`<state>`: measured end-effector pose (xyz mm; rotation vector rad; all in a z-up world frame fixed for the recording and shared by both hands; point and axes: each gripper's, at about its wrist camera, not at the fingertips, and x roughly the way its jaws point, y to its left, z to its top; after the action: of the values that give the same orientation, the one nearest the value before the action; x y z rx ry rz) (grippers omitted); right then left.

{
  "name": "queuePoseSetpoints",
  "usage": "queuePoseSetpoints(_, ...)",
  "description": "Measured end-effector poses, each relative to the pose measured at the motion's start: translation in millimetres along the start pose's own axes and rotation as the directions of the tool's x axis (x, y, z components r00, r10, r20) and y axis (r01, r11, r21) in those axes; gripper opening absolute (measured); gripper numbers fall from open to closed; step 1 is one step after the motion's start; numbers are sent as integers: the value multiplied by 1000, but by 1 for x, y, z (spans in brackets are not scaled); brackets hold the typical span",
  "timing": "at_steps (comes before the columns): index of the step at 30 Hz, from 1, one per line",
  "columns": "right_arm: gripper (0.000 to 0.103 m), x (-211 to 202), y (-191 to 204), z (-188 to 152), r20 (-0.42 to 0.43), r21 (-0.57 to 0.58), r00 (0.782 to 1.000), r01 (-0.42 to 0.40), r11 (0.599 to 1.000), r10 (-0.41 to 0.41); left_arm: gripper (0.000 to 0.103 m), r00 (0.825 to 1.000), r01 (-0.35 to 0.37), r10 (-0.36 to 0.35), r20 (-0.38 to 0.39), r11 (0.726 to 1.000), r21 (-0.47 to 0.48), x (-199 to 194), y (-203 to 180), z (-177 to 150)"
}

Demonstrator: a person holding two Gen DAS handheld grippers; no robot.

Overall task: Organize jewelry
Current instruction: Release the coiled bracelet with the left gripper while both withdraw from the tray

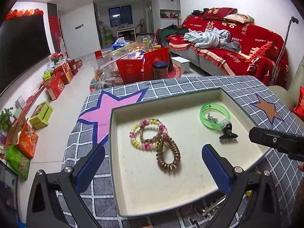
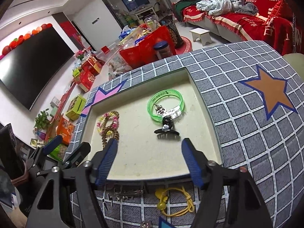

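You are partway through sorting: the tray [image 2: 207, 114] on the checked cloth [image 2: 247, 133] already holds a green bangle [image 2: 165, 104], a black hair clip [image 2: 166, 130], two coiled hair ties [image 1: 168, 154] and a braided band. Both tools are empty. Your left gripper [image 1: 152, 169] hangs over the tray with its fingers spread wide, and your right gripper [image 2: 150, 161] is spread too, poised above the tray's near rim. Still outside the tray, on the cloth just below that rim, lie a yellow cord [image 2: 174, 203] and a metal clip [image 2: 127, 192]. Next, I judge, bring the right gripper back and down over the yellow cord, pinch it, then lift it over the rim.
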<state>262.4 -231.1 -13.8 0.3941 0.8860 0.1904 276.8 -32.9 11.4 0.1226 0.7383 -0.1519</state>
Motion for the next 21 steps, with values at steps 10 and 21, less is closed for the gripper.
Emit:
queuePoseSetpoints(10, 87, -19, 14, -15, 23, -53, 1000, 2, 999, -1, 103, 1000, 26, -26, 13, 1000, 18, -26, -3, -17)
queuePoseSetpoints(21, 89, -48, 1, -33, 28, -29, 999, 46, 999, -45, 103, 996, 77, -77, -36, 997, -4, -46, 0, -52)
